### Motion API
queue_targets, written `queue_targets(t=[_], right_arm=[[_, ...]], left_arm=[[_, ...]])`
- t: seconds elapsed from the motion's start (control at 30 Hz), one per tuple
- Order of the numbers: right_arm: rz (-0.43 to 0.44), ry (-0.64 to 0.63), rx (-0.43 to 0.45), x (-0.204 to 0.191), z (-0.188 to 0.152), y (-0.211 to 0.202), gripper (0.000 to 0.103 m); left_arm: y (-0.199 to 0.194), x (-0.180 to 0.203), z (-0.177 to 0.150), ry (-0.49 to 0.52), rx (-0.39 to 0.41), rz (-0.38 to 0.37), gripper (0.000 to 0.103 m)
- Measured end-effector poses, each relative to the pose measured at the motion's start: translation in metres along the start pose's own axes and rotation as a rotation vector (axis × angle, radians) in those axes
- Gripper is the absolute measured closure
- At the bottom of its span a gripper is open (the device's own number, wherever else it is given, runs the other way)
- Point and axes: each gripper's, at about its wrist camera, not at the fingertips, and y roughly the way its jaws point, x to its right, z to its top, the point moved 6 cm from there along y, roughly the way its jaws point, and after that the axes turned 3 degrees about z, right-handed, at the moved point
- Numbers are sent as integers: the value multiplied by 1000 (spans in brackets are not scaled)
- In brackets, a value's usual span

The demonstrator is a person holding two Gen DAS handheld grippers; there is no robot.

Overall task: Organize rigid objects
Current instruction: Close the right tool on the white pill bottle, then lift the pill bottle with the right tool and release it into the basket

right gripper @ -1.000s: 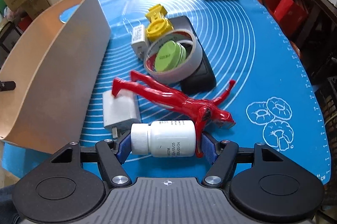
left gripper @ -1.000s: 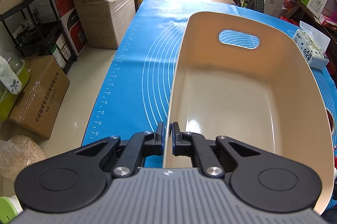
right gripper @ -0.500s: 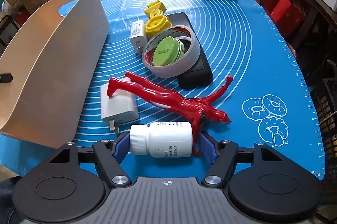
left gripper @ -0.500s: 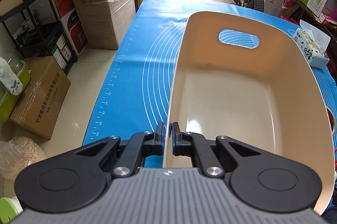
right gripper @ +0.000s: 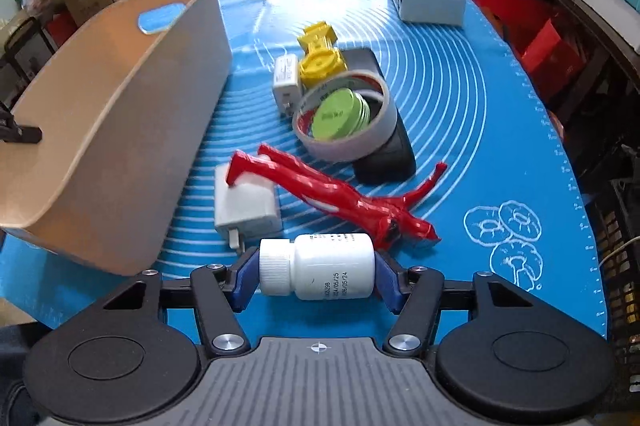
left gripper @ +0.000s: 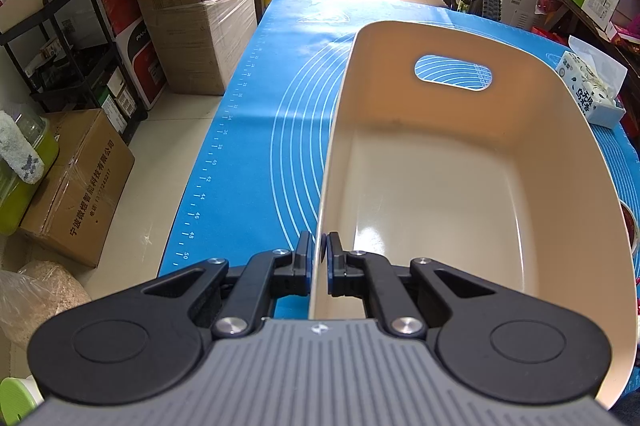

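Right hand-held gripper (right gripper: 318, 272) clamping white bottle (right gripper: 316, 266)

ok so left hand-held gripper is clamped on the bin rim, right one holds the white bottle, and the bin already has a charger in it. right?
Not quite. The bin is empty in the left wrist view; both chargers lie on the mat. The rest holds: left hand-held gripper clamps the rim, right hand-held gripper holds the bottle.

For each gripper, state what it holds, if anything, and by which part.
Left gripper: the cream bin, pinched by its near rim. Right gripper: the white bottle, clamped end to end, cap and base.
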Motion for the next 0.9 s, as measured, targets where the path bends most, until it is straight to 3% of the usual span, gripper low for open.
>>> queue_targets(t=[0.57, 0.77, 0.9], right_arm=[[78, -141, 228, -63, 93, -52, 39], [136, -212, 265, -108, 117, -43, 39], [165, -251, 238, -133, 121, -28, 39]], left_arm=[[0, 2, 0, 3, -1, 0, 95], [0, 2, 0, 6, 0, 0, 95], [0, 3, 0, 7, 0, -1, 95]])
